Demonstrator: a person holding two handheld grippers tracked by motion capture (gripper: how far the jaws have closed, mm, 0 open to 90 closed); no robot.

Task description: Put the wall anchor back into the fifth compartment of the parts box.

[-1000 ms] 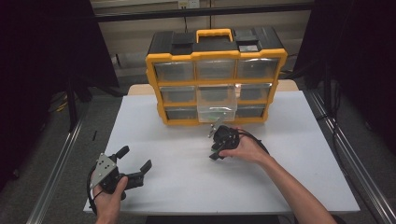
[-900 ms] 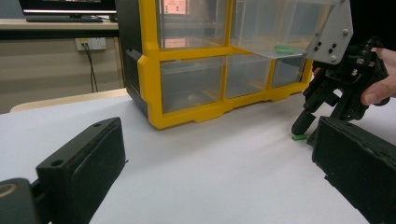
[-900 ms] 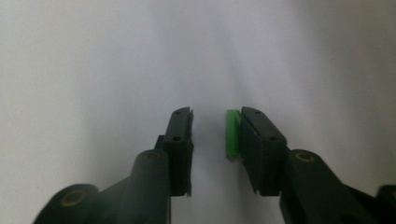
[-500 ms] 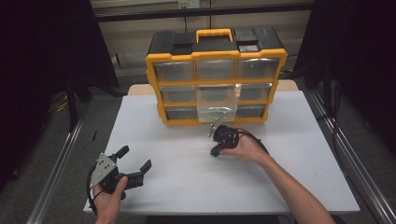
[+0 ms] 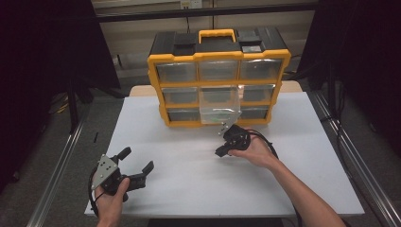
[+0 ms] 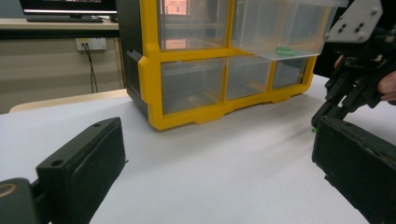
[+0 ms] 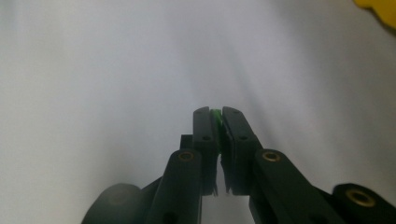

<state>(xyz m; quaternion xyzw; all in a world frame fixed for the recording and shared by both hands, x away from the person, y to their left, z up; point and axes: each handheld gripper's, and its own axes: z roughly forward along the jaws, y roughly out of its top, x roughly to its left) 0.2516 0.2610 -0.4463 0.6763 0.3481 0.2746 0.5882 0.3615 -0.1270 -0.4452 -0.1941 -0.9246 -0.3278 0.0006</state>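
My right gripper (image 7: 215, 114) is shut on a small green piece (image 7: 216, 117), pinched between its tips just above the white table (image 7: 93, 70). In the high view the right gripper (image 5: 225, 148) points down at the table in front of the pulled-out clear middle drawer (image 5: 220, 106) of the yellow and black organizer (image 5: 217, 71). Another green piece (image 6: 285, 50) lies in that drawer. At the table's front left, my left gripper (image 5: 138, 162) rests open with nothing between its jaws. The left gripper view shows my left gripper (image 6: 217, 186) wide apart and the right gripper (image 6: 338, 98) farther off.
The organizer stands at the back of the white table (image 5: 189, 175), its other clear drawers shut. A cable (image 5: 265, 139) loops beside the right hand. Metal rails (image 5: 350, 156) run along both sides of the table.
The right hand has shifted slightly toward the near side and lower over the table. The left hand and its gripper have stayed where they were.
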